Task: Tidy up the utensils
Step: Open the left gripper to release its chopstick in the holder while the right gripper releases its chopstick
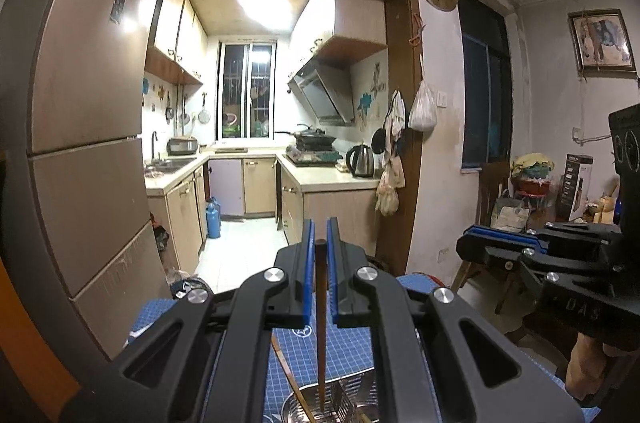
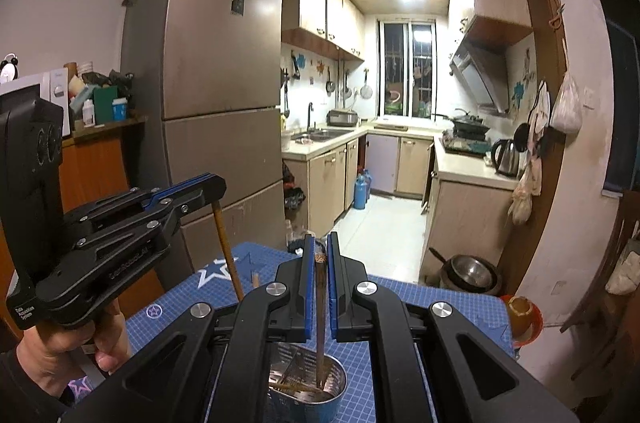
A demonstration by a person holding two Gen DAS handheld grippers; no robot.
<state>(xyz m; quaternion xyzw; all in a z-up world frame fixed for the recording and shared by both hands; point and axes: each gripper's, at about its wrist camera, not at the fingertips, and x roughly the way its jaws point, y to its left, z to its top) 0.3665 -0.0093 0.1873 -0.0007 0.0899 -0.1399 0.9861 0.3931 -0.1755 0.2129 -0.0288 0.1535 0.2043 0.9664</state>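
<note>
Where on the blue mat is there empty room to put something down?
The blue mat looks bare between the metal holder and the orange cup, and around the white star toward the fridge. It is crowded over the holder, where both grippers hang chopsticks.

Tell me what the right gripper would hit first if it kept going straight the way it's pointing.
Probably nothing close: the right gripper points past the blue mat towards the kitchen floor. Depth is unclear.
</note>
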